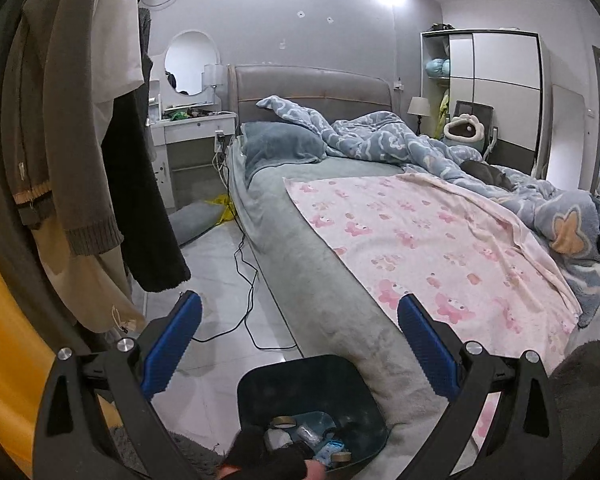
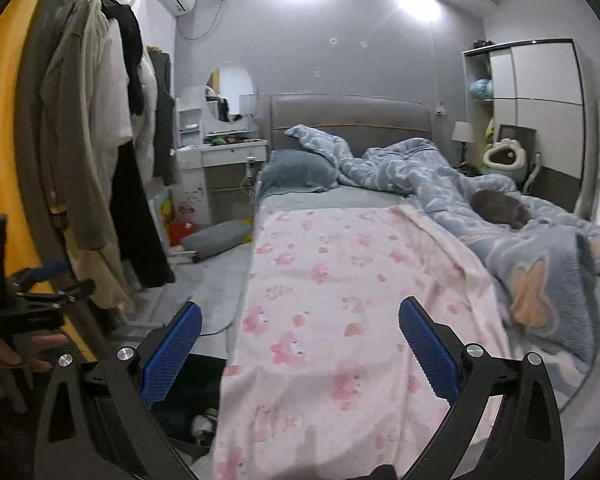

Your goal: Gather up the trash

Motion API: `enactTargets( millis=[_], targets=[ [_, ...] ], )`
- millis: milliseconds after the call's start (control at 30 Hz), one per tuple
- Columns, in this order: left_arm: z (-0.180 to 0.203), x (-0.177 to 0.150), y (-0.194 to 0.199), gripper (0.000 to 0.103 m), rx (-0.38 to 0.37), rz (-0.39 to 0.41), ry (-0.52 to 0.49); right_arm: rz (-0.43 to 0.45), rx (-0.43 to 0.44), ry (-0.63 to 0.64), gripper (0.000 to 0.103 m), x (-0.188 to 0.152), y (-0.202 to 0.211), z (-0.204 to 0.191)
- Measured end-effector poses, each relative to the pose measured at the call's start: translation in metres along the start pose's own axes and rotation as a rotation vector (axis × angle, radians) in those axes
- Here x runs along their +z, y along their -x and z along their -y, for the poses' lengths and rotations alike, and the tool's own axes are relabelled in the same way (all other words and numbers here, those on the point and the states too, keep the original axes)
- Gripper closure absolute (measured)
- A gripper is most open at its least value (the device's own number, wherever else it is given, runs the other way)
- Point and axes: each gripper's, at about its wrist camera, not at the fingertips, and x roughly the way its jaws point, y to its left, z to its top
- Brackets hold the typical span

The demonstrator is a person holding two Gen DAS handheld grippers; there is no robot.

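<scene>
Both my jaws are spread and empty; the trash bin (image 1: 312, 412) sits below my left jaws, the bed (image 2: 340, 320) beneath my right.

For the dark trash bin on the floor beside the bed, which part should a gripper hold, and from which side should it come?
Grip the trash bin by its rim wall on the floor side, coming from above. It stands upright with an open top, and the bed presses its other side. One finger inside, one outside; the rim looks thin enough.
</scene>
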Motion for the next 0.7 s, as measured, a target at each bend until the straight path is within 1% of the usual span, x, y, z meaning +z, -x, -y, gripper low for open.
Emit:
enactTargets(
  millis=[100, 233, 333, 500, 700],
  targets=[
    [0.001, -0.002, -0.004, 0.003, 0.026, 0.001, -0.011, -0.006, -0.001, -0.006, 0.003, -0.002, -0.001, 0.001],
    [-0.003, -0.004, -0.006, 0.003, 0.003, -0.007, -0.006, -0.027, -0.019, 0.006, 0.003, -0.003, -0.004, -0.005],
    [-0.006, -0.003, -0.006, 0.003, -0.004, -0.010, 0.007, -0.032, -0.005, 0.004, 0.003, -0.004, -0.004, -0.006],
    [-0.002, -0.004, -0.009, 0.003, 0.019, -0.029, 0.009, -0.047, 0.016, 0.013, 0.003, -0.004, -0.006, -0.009],
    [-0.001, -0.006, -0.009, 0.003, 0.011, -0.030, 0.009, -0.056, 0.020, 0.030, 0.003, -0.004, -0.008, -0.014]
  ],
)
